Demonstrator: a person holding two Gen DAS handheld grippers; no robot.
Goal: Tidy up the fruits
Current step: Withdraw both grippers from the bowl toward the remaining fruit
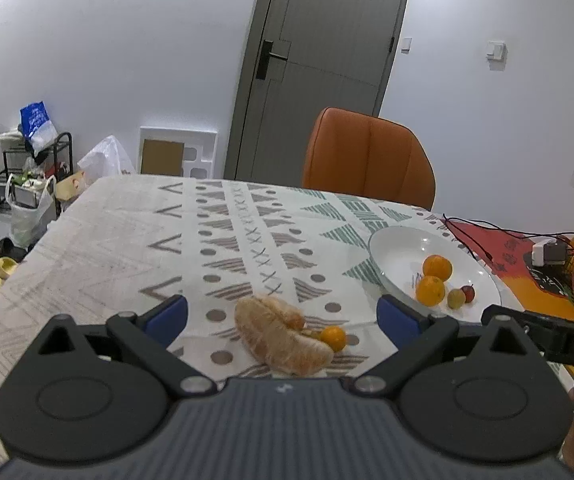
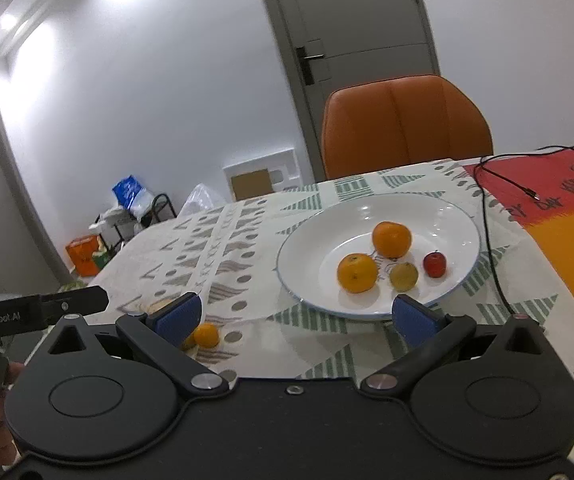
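A white plate (image 2: 455,224) on the patterned tablecloth holds two oranges (image 2: 357,273), a small yellow-green fruit (image 2: 403,276) and a small red fruit (image 2: 434,264). The plate also shows in the left wrist view (image 1: 399,248), right of centre. Peeled pomelo segments (image 1: 279,336) lie on the cloth with a small orange fruit (image 1: 333,338) beside them. My left gripper (image 1: 283,316) is open and empty, with the segments between its blue pads. My right gripper (image 2: 297,316) is open and empty, just short of the plate. The small orange fruit (image 2: 206,335) sits by its left pad.
An orange chair (image 2: 403,128) stands at the table's far side. A red and orange mat (image 2: 559,216) with black cables (image 2: 491,248) lies right of the plate. A small white device (image 1: 547,254) sits on that mat. Bags and a rack (image 1: 27,176) stand on the floor at left.
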